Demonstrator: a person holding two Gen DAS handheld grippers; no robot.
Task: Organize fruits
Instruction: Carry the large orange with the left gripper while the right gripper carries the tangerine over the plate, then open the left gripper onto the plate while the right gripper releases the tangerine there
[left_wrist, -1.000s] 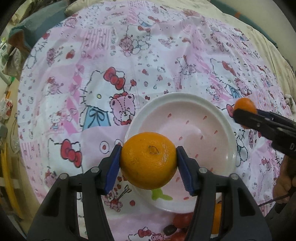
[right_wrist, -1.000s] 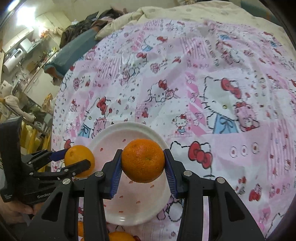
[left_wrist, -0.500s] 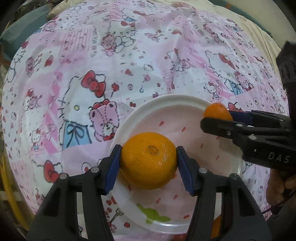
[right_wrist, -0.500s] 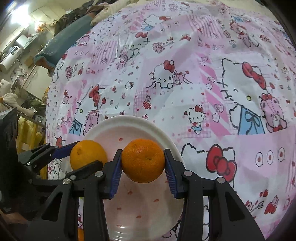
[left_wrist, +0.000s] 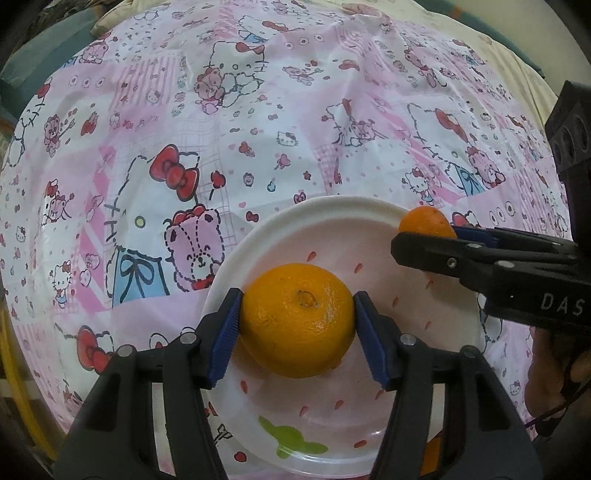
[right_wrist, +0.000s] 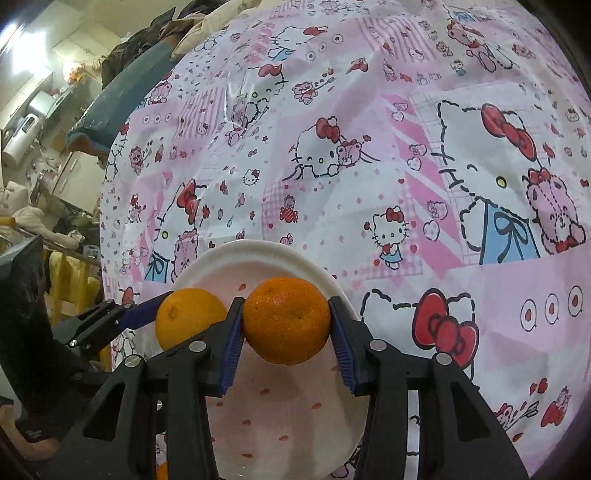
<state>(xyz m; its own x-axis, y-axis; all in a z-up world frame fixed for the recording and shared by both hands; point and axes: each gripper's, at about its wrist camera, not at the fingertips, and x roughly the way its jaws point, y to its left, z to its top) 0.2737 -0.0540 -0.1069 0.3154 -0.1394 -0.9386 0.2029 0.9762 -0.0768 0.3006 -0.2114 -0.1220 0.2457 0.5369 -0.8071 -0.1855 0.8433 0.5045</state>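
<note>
orange fruit (left_wrist: 297, 317) sits clamped in the left gripper (left_wrist: 298, 328) over the plate (left_wrist: 325, 206); right gripper (right_wrist: 286, 332), jaws easing apart, holds another (right_wrist: 286, 319). dropped together, they could knock and roll off.

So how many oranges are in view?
3. One orange in the left gripper, another orange in the right gripper, both over the plate; a third orange, mostly hidden, beside the plate.
</note>
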